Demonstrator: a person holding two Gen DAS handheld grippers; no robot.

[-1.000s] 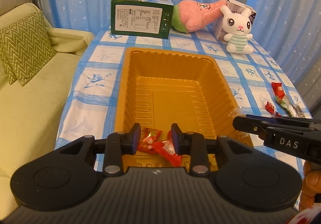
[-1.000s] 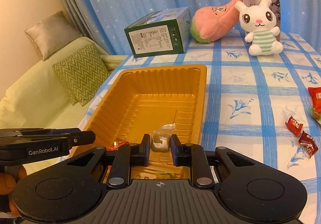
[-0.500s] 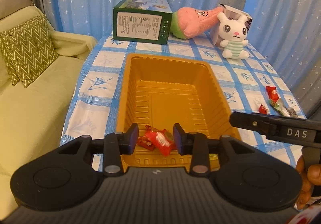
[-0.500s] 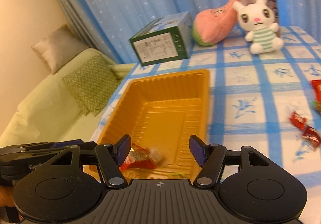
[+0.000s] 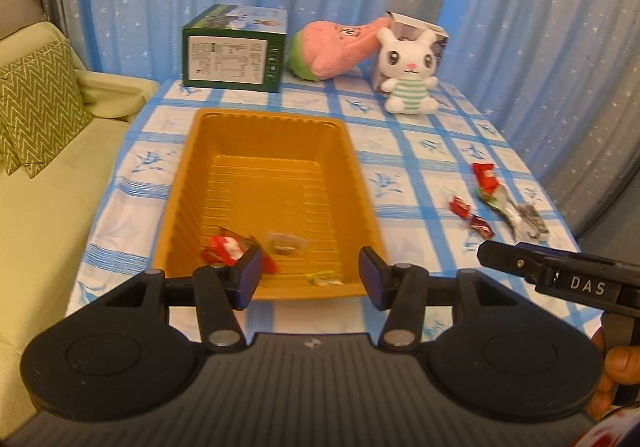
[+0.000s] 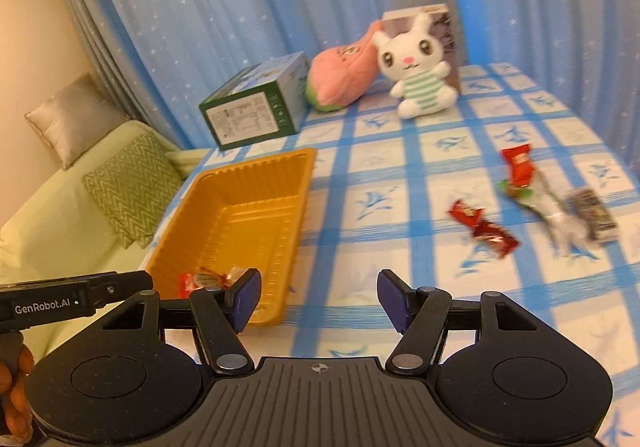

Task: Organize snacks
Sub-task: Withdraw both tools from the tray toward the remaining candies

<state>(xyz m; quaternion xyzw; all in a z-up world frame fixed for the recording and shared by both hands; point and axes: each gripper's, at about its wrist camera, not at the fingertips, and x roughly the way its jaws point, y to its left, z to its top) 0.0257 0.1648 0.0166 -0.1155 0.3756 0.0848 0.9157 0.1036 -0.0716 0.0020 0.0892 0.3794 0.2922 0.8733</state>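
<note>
A few wrapped snacks (image 5: 236,249) already lie at the near end of the orange tray (image 5: 360,183), gathered there as sorted; more snacks (image 6: 484,227) wait right of the tray on the worktop (image 6: 400,175). The left tool (image 5: 310,279) is opening, empty, and the right tool (image 6: 320,299) stands open and empty, probably free for those loose ones

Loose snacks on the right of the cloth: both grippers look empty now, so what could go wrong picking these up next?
1. The clear wrapper, green-and-red pack and dark packet touch or overlap, so a pinch may grab two or drag a neighbour.
2. The two small red candies also lie close together.
3. The orange tray looks thin; the right gripper, jaws open, could nudge it on the way back.
</note>
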